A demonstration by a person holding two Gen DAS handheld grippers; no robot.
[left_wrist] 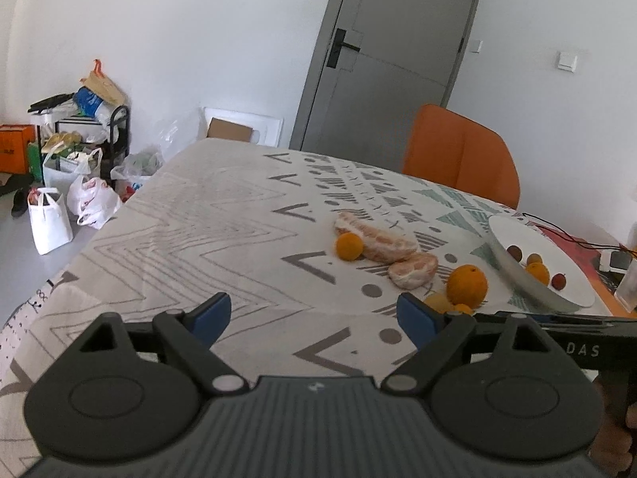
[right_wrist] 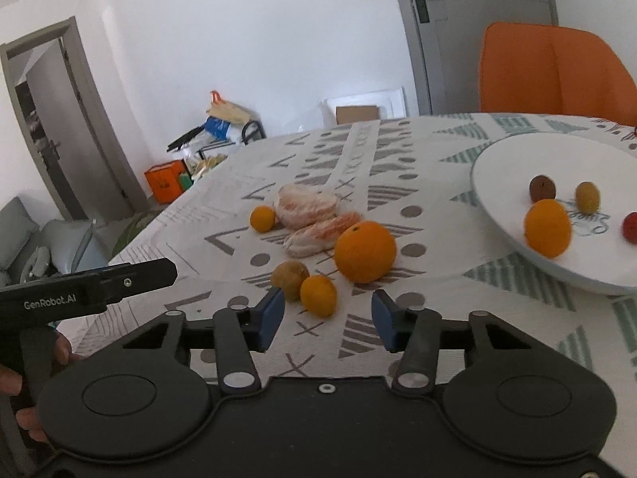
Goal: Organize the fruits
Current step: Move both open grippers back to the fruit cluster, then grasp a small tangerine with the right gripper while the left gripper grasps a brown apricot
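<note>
Loose fruit lies on the patterned tablecloth: a big orange [right_wrist: 364, 251] [left_wrist: 467, 285], a small orange [right_wrist: 318, 295], a brownish fruit [right_wrist: 289, 279], another small orange [right_wrist: 262, 218] [left_wrist: 349, 245], and two peeled pomelo pieces [right_wrist: 306, 206] [right_wrist: 323, 234] [left_wrist: 378, 239]. A white plate [right_wrist: 501, 167] [left_wrist: 517, 235] at right holds several small fruits, including an orange one [right_wrist: 548, 228]. My right gripper [right_wrist: 328, 314] is open and empty, just short of the small orange. My left gripper [left_wrist: 314, 318] is open and empty, left of the fruit.
An orange chair [left_wrist: 458, 151] [right_wrist: 553, 71] stands behind the table's far side. The left gripper's body [right_wrist: 87, 290] shows at left in the right wrist view. Bags and a cluttered rack [left_wrist: 79, 151] stand on the floor beyond the table's left edge.
</note>
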